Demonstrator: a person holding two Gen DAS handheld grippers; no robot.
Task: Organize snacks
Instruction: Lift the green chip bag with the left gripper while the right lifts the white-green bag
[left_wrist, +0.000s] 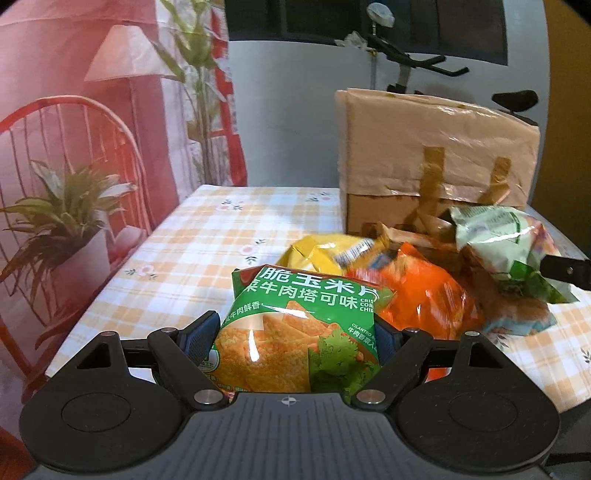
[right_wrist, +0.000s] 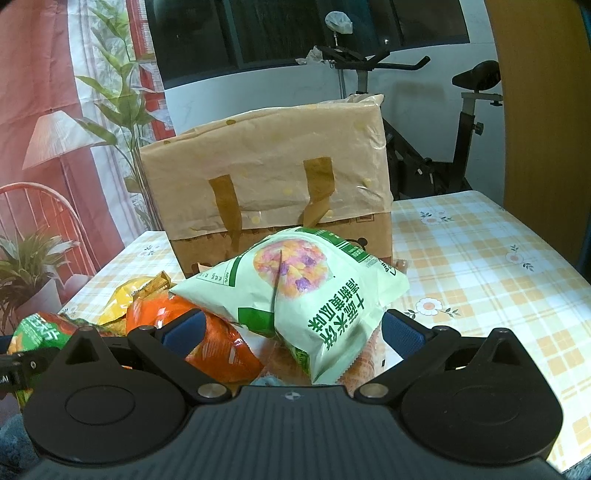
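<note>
My left gripper (left_wrist: 295, 336) is shut on a green corn-chip bag (left_wrist: 295, 332), its blue pads (left_wrist: 201, 332) pressing both sides. Behind it on the table lies a pile of snacks: a yellow bag (left_wrist: 314, 254), an orange bag (left_wrist: 424, 295) and a pale green rice-cracker bag (left_wrist: 495, 240). In the right wrist view my right gripper (right_wrist: 293, 330) stands open, astride the pale green bag (right_wrist: 295, 288), which rests on the orange bag (right_wrist: 207, 343). Its pads (right_wrist: 402, 332) do not press the bag. The green corn-chip bag (right_wrist: 37, 332) shows at the lower left there.
A cardboard box lined with a tan plastic bag (right_wrist: 273, 177) stands open-topped behind the pile. The checked tablecloth (right_wrist: 480, 258) stretches right of it, and the table's left edge (left_wrist: 110, 288) borders a printed curtain. An exercise bike (right_wrist: 461, 122) stands beyond the table.
</note>
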